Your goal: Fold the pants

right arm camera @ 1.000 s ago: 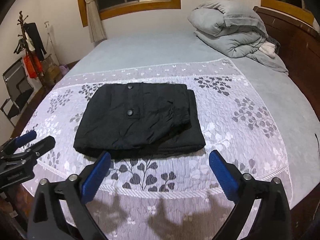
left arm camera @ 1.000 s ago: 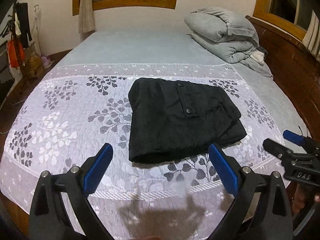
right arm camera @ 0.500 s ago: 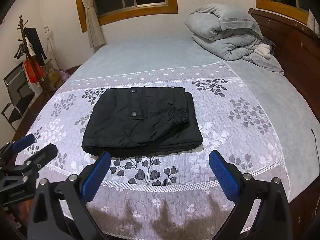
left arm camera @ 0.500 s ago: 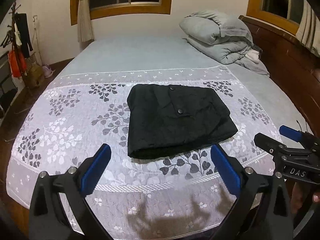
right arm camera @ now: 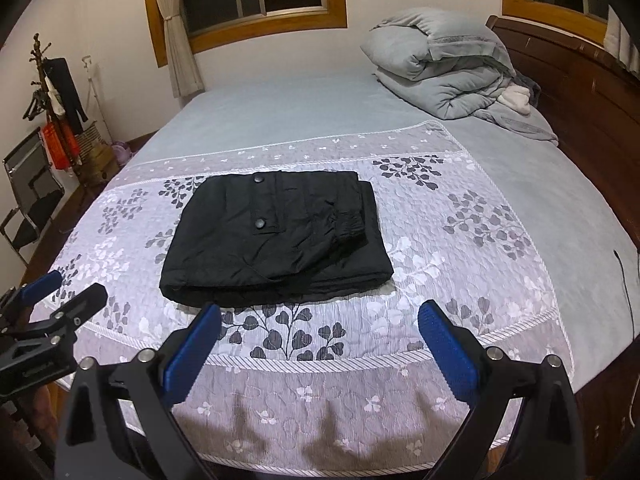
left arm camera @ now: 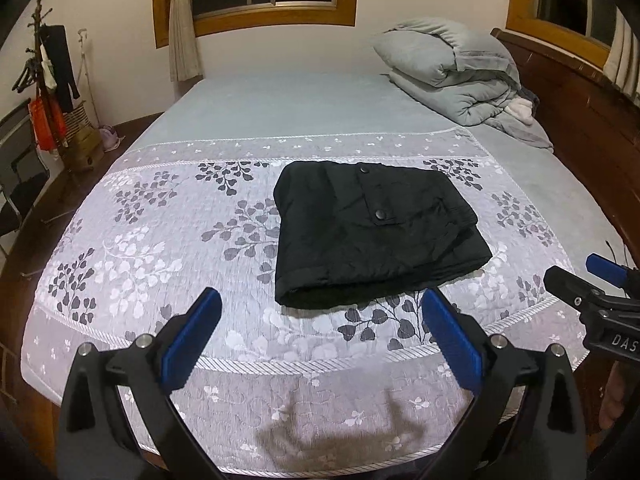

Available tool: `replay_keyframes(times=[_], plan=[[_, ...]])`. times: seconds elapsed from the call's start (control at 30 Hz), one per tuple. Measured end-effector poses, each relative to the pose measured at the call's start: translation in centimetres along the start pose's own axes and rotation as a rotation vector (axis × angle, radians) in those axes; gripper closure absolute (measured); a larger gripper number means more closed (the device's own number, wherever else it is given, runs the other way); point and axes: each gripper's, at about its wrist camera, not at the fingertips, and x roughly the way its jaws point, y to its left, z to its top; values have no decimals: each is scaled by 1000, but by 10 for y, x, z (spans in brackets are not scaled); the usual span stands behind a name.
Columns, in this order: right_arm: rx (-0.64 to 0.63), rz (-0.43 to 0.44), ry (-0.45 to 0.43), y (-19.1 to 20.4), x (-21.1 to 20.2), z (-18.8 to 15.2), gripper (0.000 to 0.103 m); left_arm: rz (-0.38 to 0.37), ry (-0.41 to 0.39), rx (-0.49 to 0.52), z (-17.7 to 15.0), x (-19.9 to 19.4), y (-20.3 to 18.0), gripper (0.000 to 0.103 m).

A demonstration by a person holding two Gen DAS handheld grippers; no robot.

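Note:
Black pants [left arm camera: 372, 232] lie folded into a thick rectangle on the leaf-patterned bedspread [left arm camera: 160, 240]; two snap buttons show on top. They also show in the right wrist view [right arm camera: 280, 240]. My left gripper [left arm camera: 320, 320] is open and empty, held back from the pants' near edge. My right gripper [right arm camera: 320, 332] is open and empty, also short of the near edge. The right gripper shows at the right edge of the left wrist view [left arm camera: 592, 280], and the left gripper at the left edge of the right wrist view [right arm camera: 60, 296].
A folded grey duvet [left arm camera: 452, 76] lies at the far right of the bed by the wooden headboard [left arm camera: 580, 104]. A coat stand [left arm camera: 52, 80] and a chair [right arm camera: 28, 192] stand left of the bed. The bed's near edge lies below both grippers.
Both grippers have pulled back and up from the pants, which now look smaller and farther. The pants have not moved. Both jaws stay open.

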Motion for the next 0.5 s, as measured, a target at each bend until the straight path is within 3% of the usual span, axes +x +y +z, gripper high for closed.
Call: replay_keyframes(times=[0.5], plan=[[-10,0,3,-1,1,0,4,16,-2,16,-5,1,1,3]])
